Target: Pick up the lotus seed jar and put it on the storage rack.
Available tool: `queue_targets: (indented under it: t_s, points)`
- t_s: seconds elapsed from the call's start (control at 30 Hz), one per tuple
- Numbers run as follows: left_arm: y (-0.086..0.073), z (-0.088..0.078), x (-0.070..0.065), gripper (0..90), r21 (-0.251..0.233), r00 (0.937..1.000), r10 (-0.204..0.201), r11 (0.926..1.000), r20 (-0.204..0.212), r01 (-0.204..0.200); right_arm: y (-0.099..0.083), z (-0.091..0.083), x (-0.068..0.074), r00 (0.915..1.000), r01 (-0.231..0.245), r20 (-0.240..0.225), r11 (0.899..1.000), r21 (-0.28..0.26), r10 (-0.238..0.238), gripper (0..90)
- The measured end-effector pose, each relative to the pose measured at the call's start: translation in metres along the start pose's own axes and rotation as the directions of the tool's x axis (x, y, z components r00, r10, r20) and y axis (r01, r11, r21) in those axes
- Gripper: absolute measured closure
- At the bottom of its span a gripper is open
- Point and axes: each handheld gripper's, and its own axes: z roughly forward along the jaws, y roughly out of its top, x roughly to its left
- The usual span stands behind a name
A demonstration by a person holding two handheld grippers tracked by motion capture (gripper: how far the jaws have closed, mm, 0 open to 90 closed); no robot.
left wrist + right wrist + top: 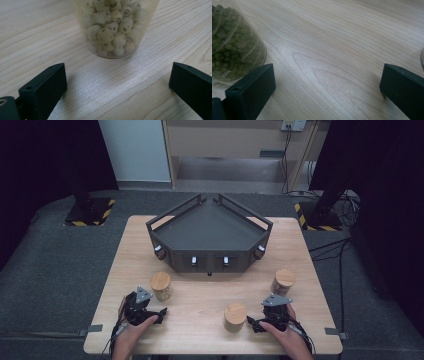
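**Two jars upright on the table**

Near left, a clear jar of pale holed beads [113, 27] stands upright on the table [200, 300], wooden lid on. Near centre-right, a jar of green beans [233, 45] stands upright too, wooden lid on, well apart from the first.

A light wooden bench [200, 330] carries a dark angular tray [210, 227] at its far middle and three clear jars with wooden lids nearer: one of pale beads [161, 286], one of green beans [234, 317], one far right [283, 281].
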Motion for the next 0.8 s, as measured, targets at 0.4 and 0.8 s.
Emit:
queue_targets:
  t_s: [0.4, 0.8]
  points:
    - [-0.0019, -0.0048, 0.0005, 0.9, -0.034, 0.9999, -0.002, 0.9994, -0.014, 0.002, 0.0000, 0.0000, 0.0000, 1.0000, 0.000, 0.000, 1.000, 0.000, 0.000, 0.2]
    - [-0.0040, -0.0066, 0.0001, 1.0, -0.071, 0.9996, 0.006, 0.9974, -0.026, -0.008, 0.0001, 0.0000, 0.0007, 1.0000, -0.003, 0.003, 1.000, 0.000, 0.003, 0.2]
